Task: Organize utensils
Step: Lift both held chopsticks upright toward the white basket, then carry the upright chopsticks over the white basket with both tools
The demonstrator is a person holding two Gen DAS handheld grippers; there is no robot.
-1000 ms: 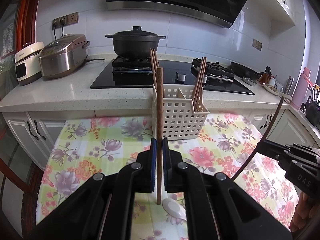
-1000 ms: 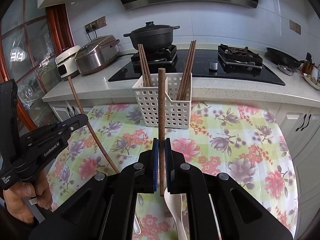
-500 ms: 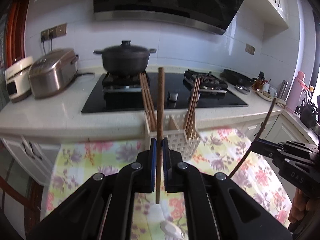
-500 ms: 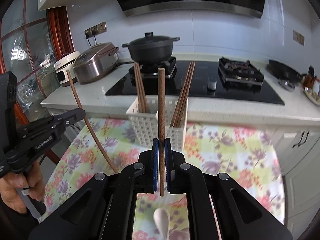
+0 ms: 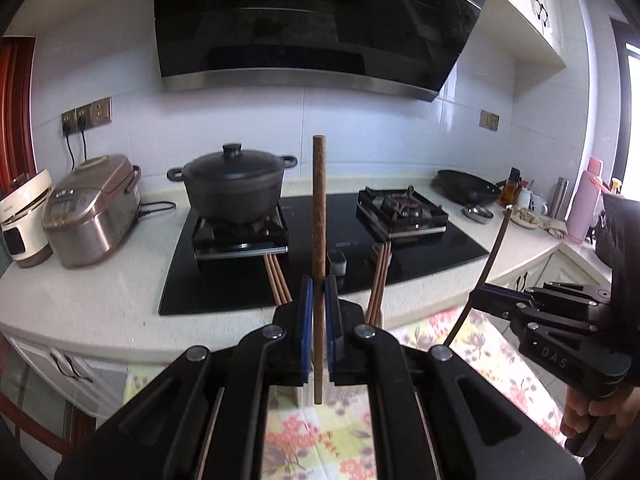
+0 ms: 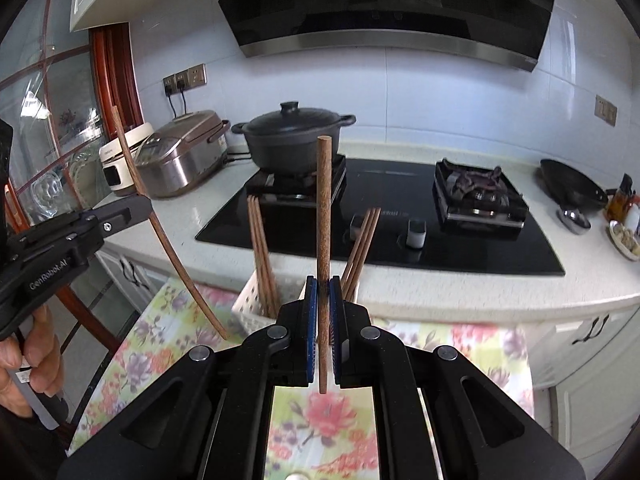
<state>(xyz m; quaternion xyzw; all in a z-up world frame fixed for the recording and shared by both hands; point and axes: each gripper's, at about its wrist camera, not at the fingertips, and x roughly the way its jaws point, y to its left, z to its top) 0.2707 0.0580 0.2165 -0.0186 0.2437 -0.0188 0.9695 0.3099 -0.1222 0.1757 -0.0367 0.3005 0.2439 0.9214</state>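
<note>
- Wooden chopstick (image 5: 319, 216) pinched upright in left tongs (image 5: 319, 334), closed tight on it, above white basket (image 6: 256, 304).
- Second wooden chopstick (image 6: 323, 216) pinched upright in right tongs (image 6: 323, 332), also closed tight.
- More chopsticks (image 6: 262, 252) standing in both ends of basket on flowery bench cloth (image 6: 160, 320).

Home kitchen: black glass gas hob (image 5: 320, 256) set in speckled white worktop (image 5: 100, 300), slanted black extractor hood (image 5: 312, 20), stainless rice cooker (image 5: 90, 210).
</note>
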